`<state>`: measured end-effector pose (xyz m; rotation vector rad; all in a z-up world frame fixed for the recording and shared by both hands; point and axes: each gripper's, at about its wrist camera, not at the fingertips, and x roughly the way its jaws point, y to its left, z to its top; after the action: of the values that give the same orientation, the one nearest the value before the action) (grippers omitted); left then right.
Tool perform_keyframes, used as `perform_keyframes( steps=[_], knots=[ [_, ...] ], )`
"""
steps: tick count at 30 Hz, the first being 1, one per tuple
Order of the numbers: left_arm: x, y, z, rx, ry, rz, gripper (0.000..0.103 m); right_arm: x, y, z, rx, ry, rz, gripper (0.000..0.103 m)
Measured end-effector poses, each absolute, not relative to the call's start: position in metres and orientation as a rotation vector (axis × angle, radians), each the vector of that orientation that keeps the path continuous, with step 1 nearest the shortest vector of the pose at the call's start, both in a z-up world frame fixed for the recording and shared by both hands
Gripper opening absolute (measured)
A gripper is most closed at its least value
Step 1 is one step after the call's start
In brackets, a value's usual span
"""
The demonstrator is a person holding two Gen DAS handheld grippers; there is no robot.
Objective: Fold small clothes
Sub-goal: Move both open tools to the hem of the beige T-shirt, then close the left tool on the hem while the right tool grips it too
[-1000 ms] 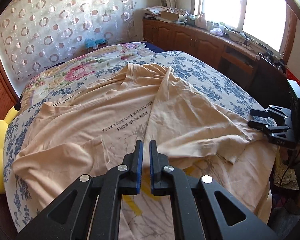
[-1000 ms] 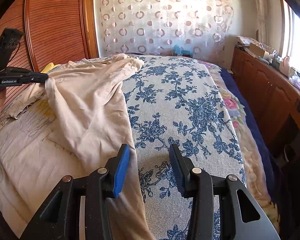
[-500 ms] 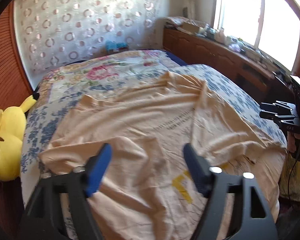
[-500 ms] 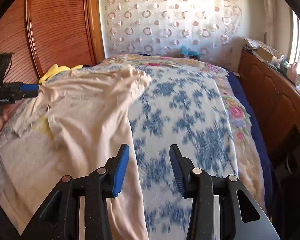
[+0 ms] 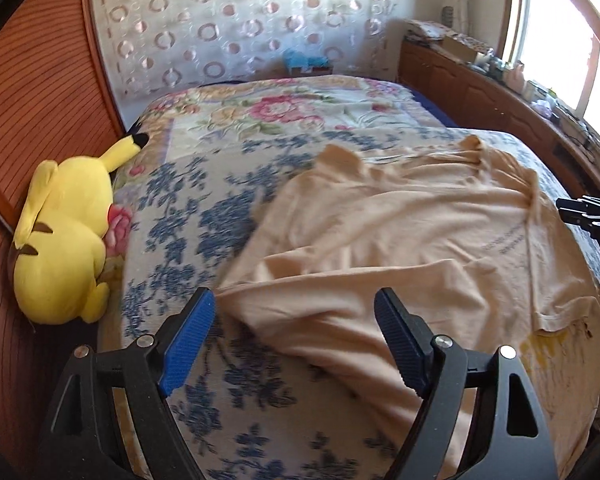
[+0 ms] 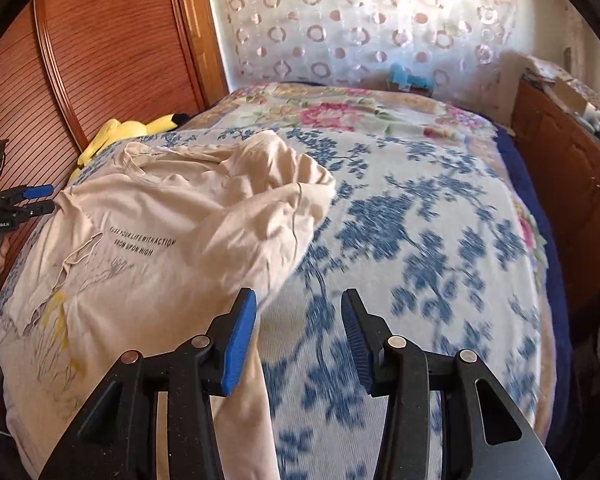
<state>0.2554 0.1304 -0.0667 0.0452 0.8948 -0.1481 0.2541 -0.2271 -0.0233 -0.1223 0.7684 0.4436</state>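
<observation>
A beige T-shirt with black printed text lies rumpled on the floral bedspread; it also shows in the right wrist view. My left gripper is open and empty, its jaws wide apart above the shirt's near left edge. My right gripper is open and empty, hovering over the bedspread just right of the shirt's edge. Each gripper shows small at the other view's edge: the right one and the left one.
A yellow plush toy lies at the bed's left side by the wooden wardrobe. A wooden cabinet with clutter runs along the right under the window. A dotted curtain hangs behind the bed.
My left gripper opened, let go of the shirt fold and swung left. The shirt now lies further right in its view. My right gripper stayed open and shifted slightly.
</observation>
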Motion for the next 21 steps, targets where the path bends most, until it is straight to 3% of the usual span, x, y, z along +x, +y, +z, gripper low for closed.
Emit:
perform_keyframes(
  steps=[9, 21],
  knots=[
    [0.278, 0.147, -0.091, 0.018, 0.951, -0.153, 0.082, 0.303, -0.206, -0.028, -0.146, 0.786, 0.447, 0.046],
    [0.276, 0.141, -0.092, 0.039, 0.892, -0.144, 0.084, 0.311, -0.185, -0.038, -0.215, 0.736, 0.430, 0.050]
  ],
)
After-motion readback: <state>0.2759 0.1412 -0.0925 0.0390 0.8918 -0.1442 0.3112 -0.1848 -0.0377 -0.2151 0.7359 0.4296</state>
